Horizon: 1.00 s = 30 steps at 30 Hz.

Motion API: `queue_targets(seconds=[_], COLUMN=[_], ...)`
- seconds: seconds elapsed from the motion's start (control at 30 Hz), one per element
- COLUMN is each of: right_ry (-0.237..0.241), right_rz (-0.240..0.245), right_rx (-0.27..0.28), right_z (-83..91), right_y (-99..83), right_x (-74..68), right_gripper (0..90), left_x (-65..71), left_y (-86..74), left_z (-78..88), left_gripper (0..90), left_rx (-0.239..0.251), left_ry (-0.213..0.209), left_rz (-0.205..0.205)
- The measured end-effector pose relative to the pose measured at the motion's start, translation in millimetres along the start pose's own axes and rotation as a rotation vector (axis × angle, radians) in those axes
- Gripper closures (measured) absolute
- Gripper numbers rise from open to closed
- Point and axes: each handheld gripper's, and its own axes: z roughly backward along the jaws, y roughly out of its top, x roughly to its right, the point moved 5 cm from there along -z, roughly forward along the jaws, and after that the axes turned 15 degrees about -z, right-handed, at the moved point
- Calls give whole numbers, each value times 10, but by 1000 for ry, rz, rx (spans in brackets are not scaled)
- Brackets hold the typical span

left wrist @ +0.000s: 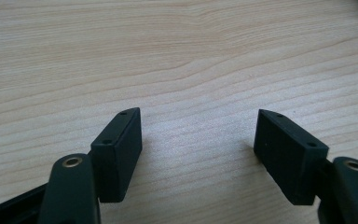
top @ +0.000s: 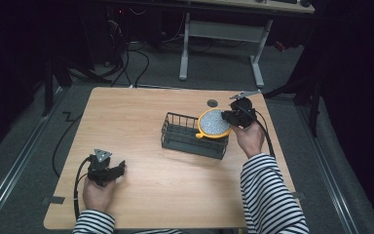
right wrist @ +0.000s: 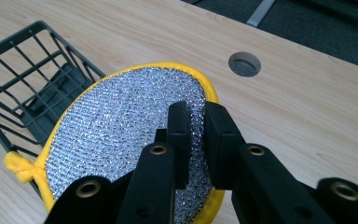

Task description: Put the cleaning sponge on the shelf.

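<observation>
My right gripper (right wrist: pixel 196 140) pinches the silver scrubbing pad (right wrist: pixel 121 135) by its edge, over the wire basket's (top: pixel 175 131) 3 o'clock end. Grip is thin, so the pad can slip or catch the rim. Left gripper (left wrist: pixel 198 149) stands wide open w/ nothing inside.

Pad over the rack's right end, my left tool well apart on the near left

On the surface (top: pixel 146 107) the wire rack (top: pixel 190 138) sits right of the middle. My right tool (right wrist: pixel 195 140) comes in from the rack's right, clamped on the edge of the round pad (right wrist: pixel 121 126), which hangs tilted over the rack's right end. Behind the pad, toward the far edge, there is a hole in the surface (right wrist: pixel 244 64). My left tool (left wrist: pixel 198 149) rests on the near left of the surface, well apart from the rack, jaws spread with bare surface between them.
</observation>
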Motion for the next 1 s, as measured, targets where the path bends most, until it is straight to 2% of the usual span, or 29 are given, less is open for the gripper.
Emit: queue_targets(seconds=[0.1, 0.13, 0.5, 0.53, 0.63, 0.7, 0.83, 0.9, 1.0], right_ry=[3, 3, 23, 33, 47, 49, 73, 81, 82], right_rz=[2, 11, 12, 11, -9, -17, -30, -33, -30], right_rx=[1, -1, -4, -1, -8, -7, -30, -32, -30], right_z=[-12, -15, 2, 5, 3, -3, -21, -25, -24], right_y=[-33, -61, -131, -136, -144, -142, -143, -135, -130], right_x=[1, 6, 36, 40, 68, 86, 91, 105, 105], right_gripper=[817, 850, 847, 832, 684, 649, 721, 820, 866], left_x=[0, 0, 1, 1, 2, 1, 2, 1, 1], left_y=[0, 0, 1, 1, 2, 1, 2, 1, 1], left_z=[-1, 0, -1, -1, -2, -1, -2, -1, -1], left_gripper=[328, 328, 328, 328, 328, 328, 328, 328, 328], left_rx=[1, 1, 1, 1, 2, 1, 2, 1, 1], left_ry=[0, 0, 1, 1, 1, 1, 1, 1, 1], left_rz=[1, 1, 1, 1, 3, 1, 3, 1, 1])
